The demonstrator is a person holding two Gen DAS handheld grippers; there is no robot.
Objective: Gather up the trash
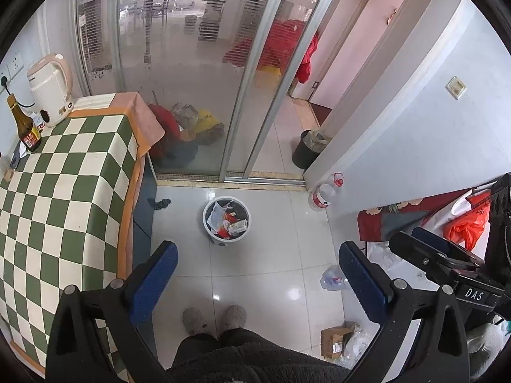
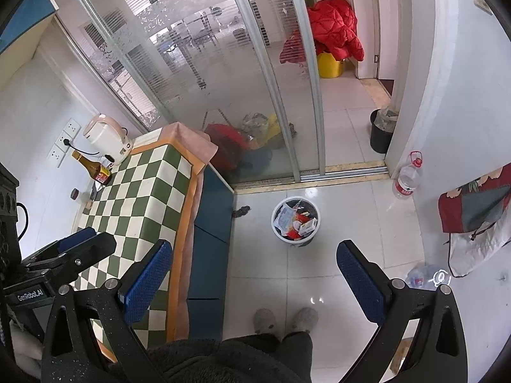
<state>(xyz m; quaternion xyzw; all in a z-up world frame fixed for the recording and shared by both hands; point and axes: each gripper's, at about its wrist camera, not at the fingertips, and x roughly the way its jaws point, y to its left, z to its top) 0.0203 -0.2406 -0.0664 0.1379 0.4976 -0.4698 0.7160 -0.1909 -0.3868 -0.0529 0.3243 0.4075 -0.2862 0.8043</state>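
Note:
A white trash bin (image 1: 227, 220) full of wrappers and paper stands on the tiled floor; it also shows in the right wrist view (image 2: 295, 221). My left gripper (image 1: 258, 255) is open and empty, held high above the floor short of the bin. My right gripper (image 2: 255, 253) is open and empty too, at a similar height. A crushed clear plastic bottle (image 1: 332, 279) lies on the floor at the right, also in the right wrist view (image 2: 426, 277). A small cardboard box (image 1: 335, 341) lies beside clear plastic wrap near my feet.
A table with a green checked cloth (image 1: 64, 198) stands at the left, holding a kettle (image 1: 51, 87) and a brown bottle (image 1: 27, 127). A large water bottle (image 2: 407, 177) stands by the wall. A black bin (image 2: 381, 132) stands beyond the sliding glass door (image 2: 255, 79). My slippers (image 1: 214, 319) are below.

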